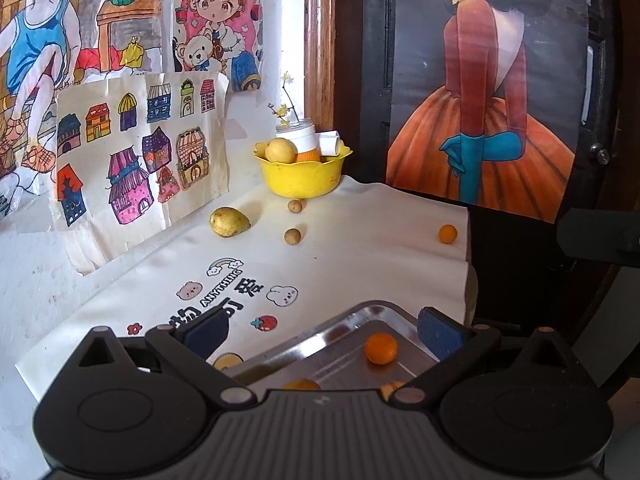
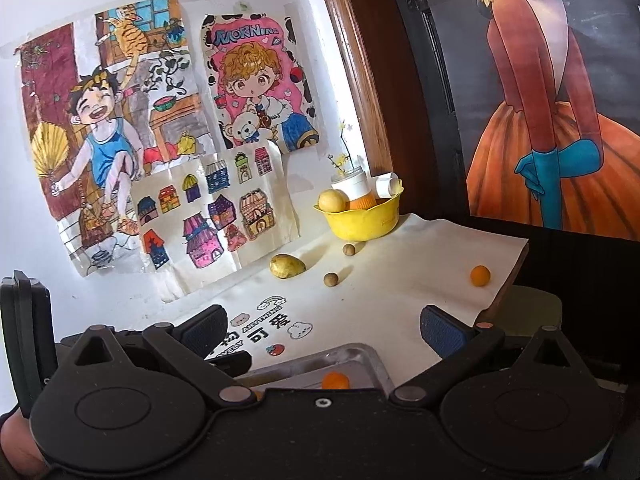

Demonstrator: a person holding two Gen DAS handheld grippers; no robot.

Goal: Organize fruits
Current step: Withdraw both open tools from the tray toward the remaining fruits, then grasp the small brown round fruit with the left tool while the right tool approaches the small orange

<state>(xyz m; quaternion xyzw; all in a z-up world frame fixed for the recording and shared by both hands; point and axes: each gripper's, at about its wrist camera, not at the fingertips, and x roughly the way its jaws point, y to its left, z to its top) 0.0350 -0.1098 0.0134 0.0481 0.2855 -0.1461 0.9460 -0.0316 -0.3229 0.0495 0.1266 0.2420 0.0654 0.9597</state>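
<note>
Left wrist — orange [image 1: 381, 348] between open hand-held gripper [image 1: 324, 330] fingers.

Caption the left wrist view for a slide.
Open left gripper above metal tray holding an orange; loose fruit ahead.

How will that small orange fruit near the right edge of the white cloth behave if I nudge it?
The small orange fruit looks round, so it would probably roll. It sits close to the white cloth's right edge, so a push that way might send it off. It looks firm, so likely no squashing.
</note>
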